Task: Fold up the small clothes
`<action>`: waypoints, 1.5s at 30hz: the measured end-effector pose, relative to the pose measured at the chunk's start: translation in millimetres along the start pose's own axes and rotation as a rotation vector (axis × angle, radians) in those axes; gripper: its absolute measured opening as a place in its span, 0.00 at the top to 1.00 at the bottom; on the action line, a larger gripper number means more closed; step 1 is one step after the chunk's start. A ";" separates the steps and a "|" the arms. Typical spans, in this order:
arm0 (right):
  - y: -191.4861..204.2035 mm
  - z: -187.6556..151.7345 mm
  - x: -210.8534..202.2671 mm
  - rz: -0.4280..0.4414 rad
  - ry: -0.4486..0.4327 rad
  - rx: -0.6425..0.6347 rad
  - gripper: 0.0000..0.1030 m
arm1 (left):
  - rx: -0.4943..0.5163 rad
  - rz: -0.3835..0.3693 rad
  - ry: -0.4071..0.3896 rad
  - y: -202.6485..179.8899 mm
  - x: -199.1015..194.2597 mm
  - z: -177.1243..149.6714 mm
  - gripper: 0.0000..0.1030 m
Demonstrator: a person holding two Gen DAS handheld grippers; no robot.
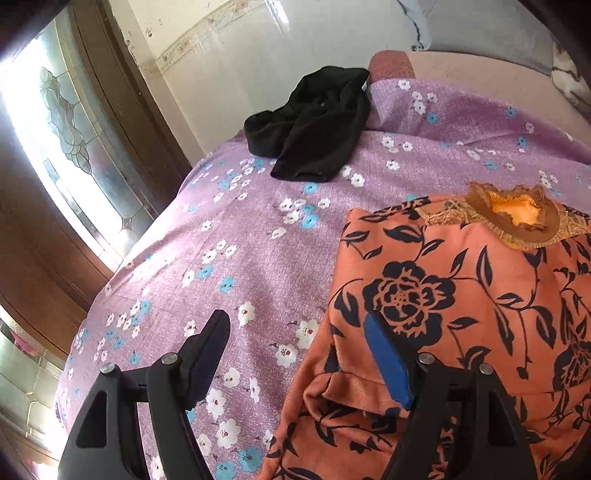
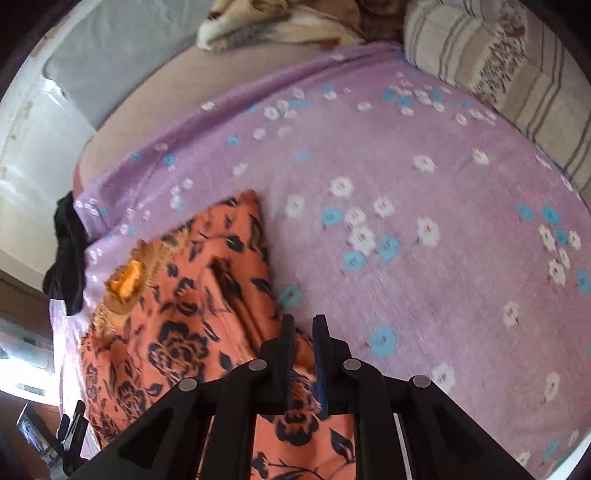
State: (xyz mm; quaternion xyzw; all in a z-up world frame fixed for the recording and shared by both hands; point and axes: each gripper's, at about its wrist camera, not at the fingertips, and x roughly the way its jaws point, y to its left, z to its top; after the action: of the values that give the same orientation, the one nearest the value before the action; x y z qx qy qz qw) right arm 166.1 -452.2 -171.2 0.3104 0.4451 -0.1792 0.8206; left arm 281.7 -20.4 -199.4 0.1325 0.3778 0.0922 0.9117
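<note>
- Both pairs of fingers hung over a bed; the left gripper (image 1: 297, 332) had its fingers spread wide, with nothing between them. One finger (image 1: 207, 354) stood over the bedspread, the blue-padded one (image 1: 386, 363) over the left edge of the orange garment (image 1: 461, 332).
- On the right gripper (image 2: 303, 325) the fingers stood nearly together, only a narrow slit between the tips. Orange cloth showed through that slit lower down, but whether the pads pinched it I could not tell; the tips themselves appeared free.
- The orange garment, printed with dark roses and leaves, lay spread on the bedspread, its sides folded inward. Its long axis ran away from the person, and the neckline (image 1: 517, 218), edged with brown trim and showing yellow lining, pointed toward the far side of the bed.
- In the right wrist view the same garment (image 2: 192, 314) ran up and to the left of the fingers, its far corner near the bedspread's edge.
- A crumpled black garment (image 1: 314, 129) lay well apart, beyond the orange one at the far left of the bed.
- The purple bedspread (image 1: 229, 258) carried white and blue flowers.
- A striped pillow (image 2: 498, 66) and a tan blanket (image 2: 280, 22) sat at the bed's far end, with a glazed wooden door (image 1: 74, 147) to the left.
</note>
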 end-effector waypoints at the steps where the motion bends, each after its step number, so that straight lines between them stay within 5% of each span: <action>1: 10.4 4.6 3.0 0.053 -0.004 -0.031 0.86 | 0.002 -0.014 -0.013 -2.7 -3.4 0.6 0.25; 8: 50.9 13.9 60.2 0.088 0.030 -0.137 0.84 | 0.102 -0.090 -0.028 -33.5 -8.2 -5.2 0.25; 15: 56.7 15.1 68.5 0.115 0.002 -0.153 0.82 | 0.143 -0.170 0.078 -57.2 6.9 -13.7 0.24; 18: 59.1 14.6 70.3 0.108 0.005 -0.159 0.67 | 0.144 -0.172 0.097 -58.7 12.0 -17.2 0.22; 21: 56.5 14.6 72.8 0.132 0.020 -0.141 0.39 | 0.133 -0.173 0.105 -56.0 12.9 -16.5 0.19; 23: 54.1 14.5 65.6 0.135 -0.036 -0.127 0.37 | 0.122 -0.183 0.113 -54.1 14.9 -16.2 0.19; 24: 54.0 14.2 64.6 0.128 -0.047 -0.130 0.38 | 0.120 -0.183 0.113 -54.2 15.3 -16.2 0.19; 27: 56.1 11.9 74.6 0.145 -0.012 -0.154 0.66 | 0.131 -0.170 0.101 -56.7 14.8 -15.7 0.19; 29: 63.5 6.8 80.6 0.088 -0.014 -0.217 0.76 | 0.136 -0.166 0.092 -57.1 13.9 -15.4 0.19; 30: 67.8 4.8 80.7 0.048 -0.028 -0.252 0.92 | 0.131 -0.167 0.087 -56.0 13.0 -14.8 0.19; 37: 66.5 11.9 52.8 -0.006 -0.158 -0.233 0.96 | 0.025 -0.133 0.034 -32.8 7.1 -4.2 0.19; 42: 32.2 18.8 86.0 -0.133 -0.026 -0.116 0.96 | 0.063 -0.107 0.122 -40.8 28.0 -13.3 0.19; 45: 24.3 23.5 75.9 -0.033 -0.034 -0.034 0.92 | 0.047 -0.114 0.092 -38.2 20.9 -9.1 0.19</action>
State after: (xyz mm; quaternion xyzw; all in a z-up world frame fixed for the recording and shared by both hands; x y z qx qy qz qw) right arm 235.5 -451.1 -216.9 0.2860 0.4392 -0.1902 0.8301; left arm 292.5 -49.5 -231.4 0.1276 0.4285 0.0373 0.8937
